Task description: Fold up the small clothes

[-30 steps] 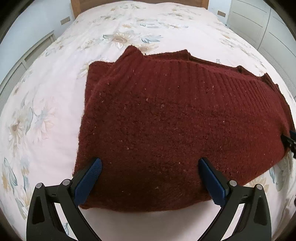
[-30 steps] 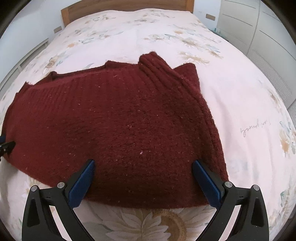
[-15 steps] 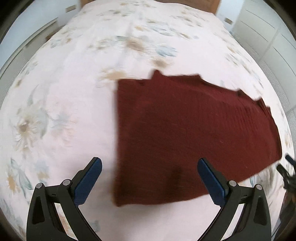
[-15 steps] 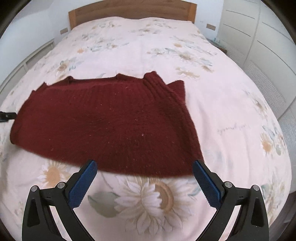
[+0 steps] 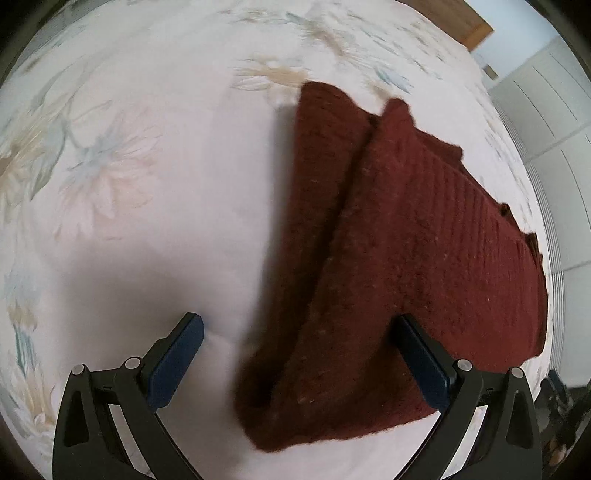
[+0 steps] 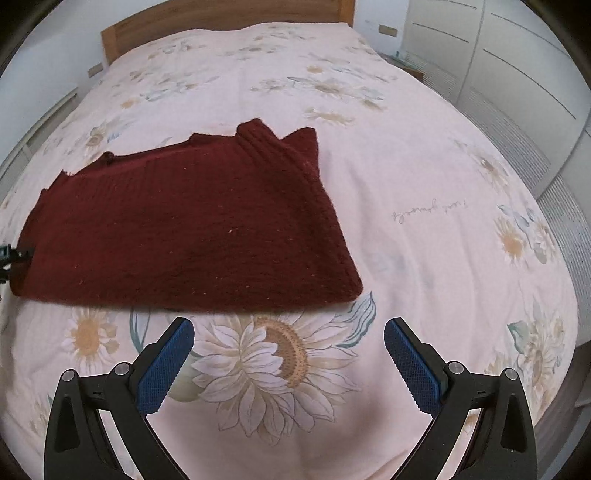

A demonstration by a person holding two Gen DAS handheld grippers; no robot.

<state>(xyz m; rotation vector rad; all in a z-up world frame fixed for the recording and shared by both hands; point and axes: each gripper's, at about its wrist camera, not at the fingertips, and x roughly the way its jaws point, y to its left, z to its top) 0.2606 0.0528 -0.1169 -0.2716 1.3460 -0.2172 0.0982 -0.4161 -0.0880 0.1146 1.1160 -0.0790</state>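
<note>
A dark red knitted sweater lies folded flat on the floral bedspread. In the left wrist view the sweater fills the right half, its near left corner between my fingers. My left gripper is open and empty, low over that corner. My right gripper is open and empty, just in front of the sweater's near edge, over a printed sunflower. The tip of the left gripper shows at the sweater's left end in the right wrist view.
A wooden headboard stands at the far end of the bed. White wardrobe doors line the right side. The bed's right edge drops off near the right gripper.
Both grippers have drawn back off the sweater. The left one then swung left and turned, so the sweater's left corner now lies between its fingers. The sweater lies still.
</note>
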